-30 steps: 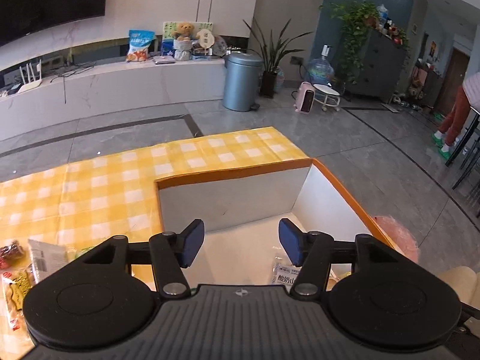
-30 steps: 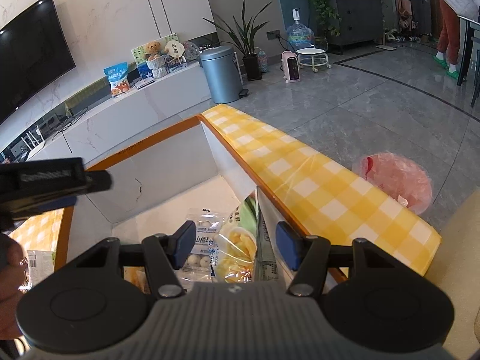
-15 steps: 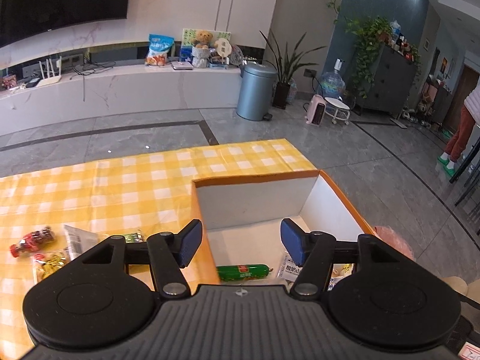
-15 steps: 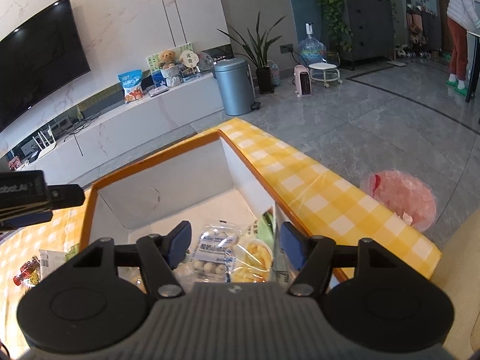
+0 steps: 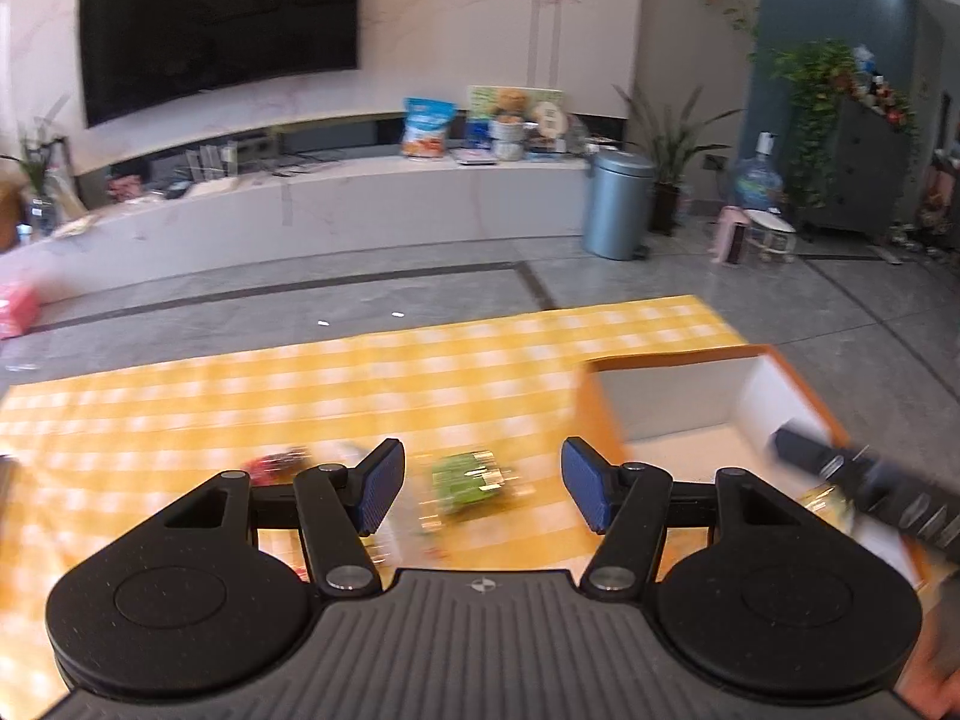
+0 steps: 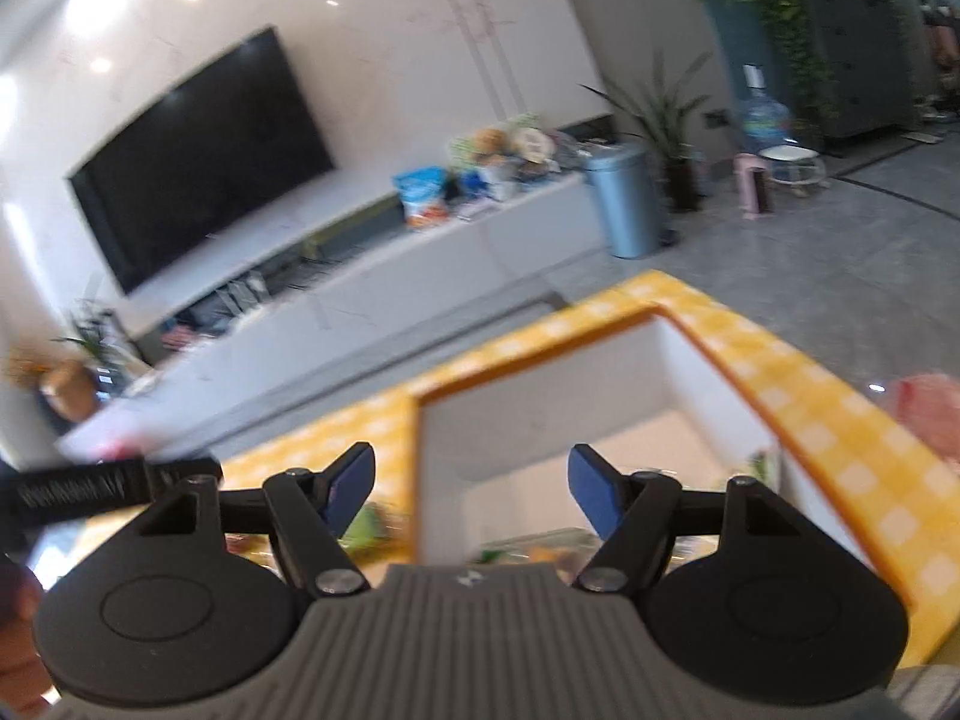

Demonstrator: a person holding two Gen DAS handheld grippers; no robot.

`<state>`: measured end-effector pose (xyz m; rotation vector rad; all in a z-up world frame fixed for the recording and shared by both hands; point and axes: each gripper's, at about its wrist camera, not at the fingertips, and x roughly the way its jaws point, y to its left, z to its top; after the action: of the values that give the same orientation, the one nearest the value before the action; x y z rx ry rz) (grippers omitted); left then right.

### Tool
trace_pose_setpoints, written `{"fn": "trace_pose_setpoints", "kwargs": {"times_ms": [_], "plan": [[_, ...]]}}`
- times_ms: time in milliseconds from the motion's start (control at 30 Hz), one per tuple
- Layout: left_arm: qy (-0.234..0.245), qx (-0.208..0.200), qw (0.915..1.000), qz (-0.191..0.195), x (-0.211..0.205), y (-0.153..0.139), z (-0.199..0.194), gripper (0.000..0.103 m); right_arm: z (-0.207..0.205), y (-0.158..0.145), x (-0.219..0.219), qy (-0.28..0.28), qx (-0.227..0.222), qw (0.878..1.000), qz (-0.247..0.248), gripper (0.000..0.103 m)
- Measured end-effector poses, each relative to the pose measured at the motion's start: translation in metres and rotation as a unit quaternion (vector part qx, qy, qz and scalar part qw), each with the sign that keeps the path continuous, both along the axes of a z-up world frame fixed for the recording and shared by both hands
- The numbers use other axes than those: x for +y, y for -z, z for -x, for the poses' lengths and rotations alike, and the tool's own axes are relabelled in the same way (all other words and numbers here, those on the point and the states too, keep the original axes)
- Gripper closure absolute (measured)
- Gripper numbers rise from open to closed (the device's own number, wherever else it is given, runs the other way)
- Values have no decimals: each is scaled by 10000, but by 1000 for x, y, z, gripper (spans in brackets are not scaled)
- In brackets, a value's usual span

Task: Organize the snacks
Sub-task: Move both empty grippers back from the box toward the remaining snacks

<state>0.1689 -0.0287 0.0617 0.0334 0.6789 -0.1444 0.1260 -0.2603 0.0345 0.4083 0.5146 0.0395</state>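
Observation:
My left gripper (image 5: 480, 489) is open and empty above the yellow checked tablecloth (image 5: 300, 396). A green snack pack (image 5: 471, 480) lies on the cloth between its fingers, blurred by motion. A red snack pack (image 5: 276, 462) lies to its left. The orange-rimmed white box (image 5: 690, 402) stands at the right, and the right gripper shows over it as a dark bar. My right gripper (image 6: 471, 489) is open and empty above the box's left wall (image 6: 444, 438). Snack packs (image 6: 540, 549) lie in the box below it, mostly hidden.
The table's far edge drops to a grey tiled floor. A pink bag (image 6: 930, 414) lies on the floor right of the table. A white TV bench (image 5: 360, 204), a grey bin (image 5: 618, 204) and plants stand far behind.
My left gripper has swung left, from over the box to over the loose snacks on the cloth. My right gripper has also shifted left, toward the box's left wall. Both views are motion-blurred.

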Motion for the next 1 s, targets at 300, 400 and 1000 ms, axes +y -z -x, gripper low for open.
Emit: {"fn": "trace_pose_setpoints", "kwargs": {"times_ms": [300,400,1000], "plan": [[-961,-75,9952,-178,81,8,22,32,0,-10,30,-10,-178,9993,-318,30],[-1242,-38,9922,-72,102,16,21,32,0,-9,37,-11,-298,9988,-380,29],[-1764,1010,9786,326,180,94,4,32,-54,79,183,-924,504,9919,709,52]]}}
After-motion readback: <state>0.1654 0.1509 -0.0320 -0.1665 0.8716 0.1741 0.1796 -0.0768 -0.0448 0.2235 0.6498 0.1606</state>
